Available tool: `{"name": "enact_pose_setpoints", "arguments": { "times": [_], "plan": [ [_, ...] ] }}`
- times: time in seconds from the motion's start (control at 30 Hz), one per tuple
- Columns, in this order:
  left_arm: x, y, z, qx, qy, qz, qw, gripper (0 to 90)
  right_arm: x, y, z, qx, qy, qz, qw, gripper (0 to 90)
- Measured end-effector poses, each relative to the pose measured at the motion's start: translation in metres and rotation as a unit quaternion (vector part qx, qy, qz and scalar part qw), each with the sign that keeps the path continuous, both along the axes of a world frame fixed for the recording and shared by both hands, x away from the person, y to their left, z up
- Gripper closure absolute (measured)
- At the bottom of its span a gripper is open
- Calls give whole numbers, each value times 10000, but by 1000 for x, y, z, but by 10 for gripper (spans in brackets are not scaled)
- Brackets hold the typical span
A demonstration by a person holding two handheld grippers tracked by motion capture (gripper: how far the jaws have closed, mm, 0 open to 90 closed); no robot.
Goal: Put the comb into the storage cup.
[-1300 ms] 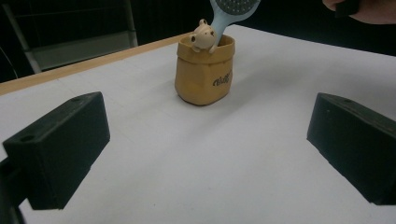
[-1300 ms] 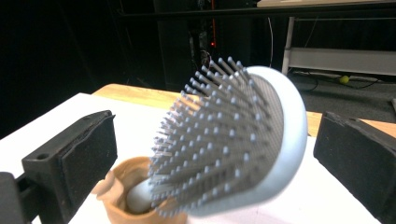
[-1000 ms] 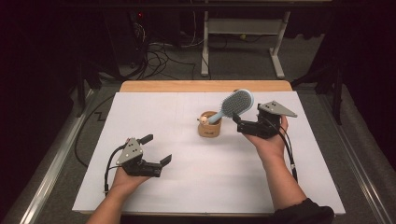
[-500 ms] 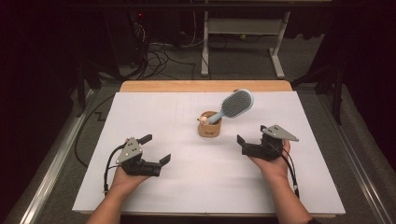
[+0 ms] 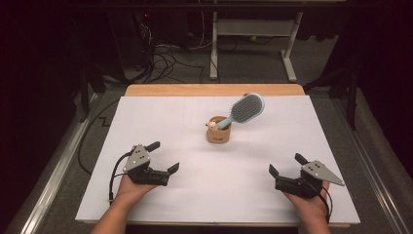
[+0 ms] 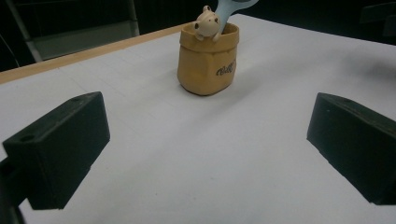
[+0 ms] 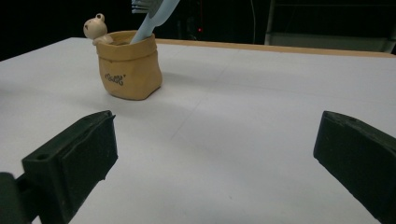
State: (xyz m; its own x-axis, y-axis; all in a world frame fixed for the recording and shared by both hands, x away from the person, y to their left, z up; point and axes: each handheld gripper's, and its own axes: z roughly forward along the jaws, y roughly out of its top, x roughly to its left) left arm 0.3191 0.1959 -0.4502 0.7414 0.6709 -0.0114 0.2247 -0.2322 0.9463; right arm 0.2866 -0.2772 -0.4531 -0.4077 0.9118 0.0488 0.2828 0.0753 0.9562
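- Left hand-held gripper (image 5: 165,157): jaws spread wide, nothing btwn them. Rests low over the tabletop (image 5: 160,122) at its near-left part, held by the left hand (image 5: 130,187), grey plate on top, cable trailing off its left side.
- Left gripper view: both black jaws stand far apart at the frame's sides, bare white surface btwn them; the pot sits ahead, centre-top, well apart from the jaws.
- Right hand-held gripper (image 5: 285,164): jaws also spread, empty. Sits at the near-right of the tabletop, held by the right hand (image 5: 307,204), grey plate pointing right, jaws aimed left & away from the person.
- Right gripper view: jaws wide apart at the bottom corners; pot seen up-left, far off, w/ plain white surface in front.
- Tan pot (image 5: 219,132): shaped like a small sack, upright near the tabletop's centre, somewhat toward the far edge. Roughly midway btwn the two grippers sideways, well apart from both. Dark lettering on its side, too small to read.
- Small bear figure (image 6: 206,22): perched on the pot's rim, pale beige.
- Light-blue hairbrush (image 5: 246,109): handle down inside the pot, head sticking out & tilted up toward the far right, bristle face showing in the high view. Touched by neither gripper.
- Tabletop: white sheet over it, a wood strip showing along the far edge.
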Motion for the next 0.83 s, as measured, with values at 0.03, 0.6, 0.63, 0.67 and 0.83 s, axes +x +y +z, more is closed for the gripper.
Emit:
{"name": "enact_pose_setpoints", "arguments": {
  "times": [0.03,0.6,0.63,0.67,0.83],
  "plan": [
    [0,0,0,4,13,11,10000,0,-4,-4,2,59,-29,-30,10000,4],
    [-17,20,-11,-51,98,262,9996,0,-19,-31,5,-99,-307,-99,9994,4],
    [-17,20,-12,-35,107,244,9996,0,-20,-31,5,-90,-315,-107,9994,4],
    [-18,20,-12,-19,98,248,9996,0,-22,-31,6,-80,-321,-118,9994,4],
    [-19,26,-9,-144,53,327,9993,0,-23,-30,7,-59,-345,-158,9993,4]
  ]
}}
